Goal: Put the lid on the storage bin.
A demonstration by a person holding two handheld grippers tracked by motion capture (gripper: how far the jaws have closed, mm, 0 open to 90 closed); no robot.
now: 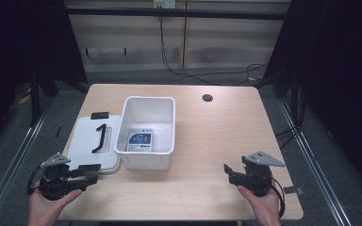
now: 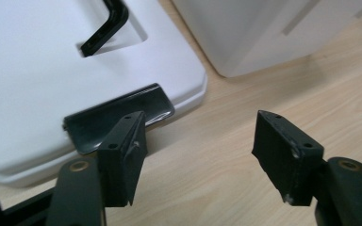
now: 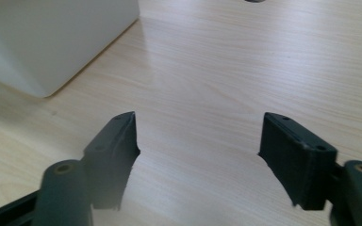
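While I hold both grippers low at the near table [image 1: 217,127] edge, a white bin [image 1: 147,133] sits centre with its lid [image 1: 96,141] flat beside it. From my left gripper [image 2: 202,141], jaws apart, the lid's black latch [image 2: 118,117] lies just ahead. From my right gripper [image 3: 198,141], jaws apart over bare wood.

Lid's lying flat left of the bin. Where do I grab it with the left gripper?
Probably the black handle on top of the lid: it arches clear of the flat surface, so open jaws can come down from above and straddle it across its narrow width.
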